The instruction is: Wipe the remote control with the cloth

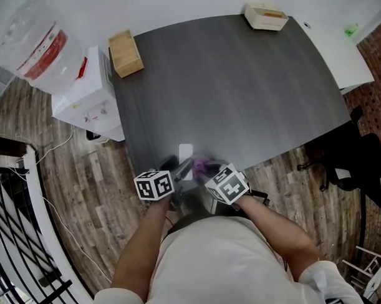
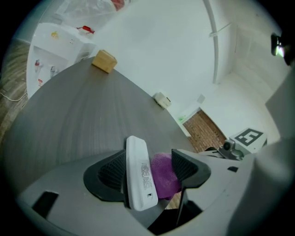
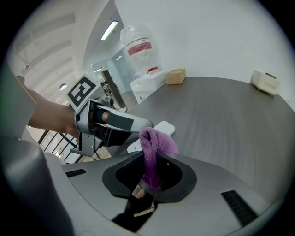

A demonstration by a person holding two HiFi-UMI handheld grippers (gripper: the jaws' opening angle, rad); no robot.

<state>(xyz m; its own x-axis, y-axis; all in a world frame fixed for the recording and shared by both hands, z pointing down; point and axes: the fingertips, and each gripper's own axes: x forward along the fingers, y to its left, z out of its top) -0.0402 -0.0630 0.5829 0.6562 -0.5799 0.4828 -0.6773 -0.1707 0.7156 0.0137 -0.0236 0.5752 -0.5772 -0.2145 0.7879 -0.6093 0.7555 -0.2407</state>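
A white remote control (image 2: 139, 173) lies at the near edge of the dark grey table (image 1: 238, 84). It sits between the jaws of my left gripper (image 2: 147, 159), leaning on the left pad, while the right pad stands clear of it, so the jaws are open. The head view shows the remote (image 1: 185, 156) just ahead of both grippers. My right gripper (image 3: 152, 170) is shut on a purple cloth (image 3: 154, 147), whose bunched end sticks up past the jaws. The cloth (image 2: 165, 175) hangs close beside the remote's right side. From the right gripper view, the left gripper (image 3: 117, 122) is over the remote (image 3: 161, 129).
A wooden block (image 1: 125, 52) sits at the table's far left corner and a beige box (image 1: 266, 16) at the far right. A white water dispenser (image 1: 82, 96) stands left of the table. A black chair (image 1: 359, 167) is at the right, on the wooden floor.
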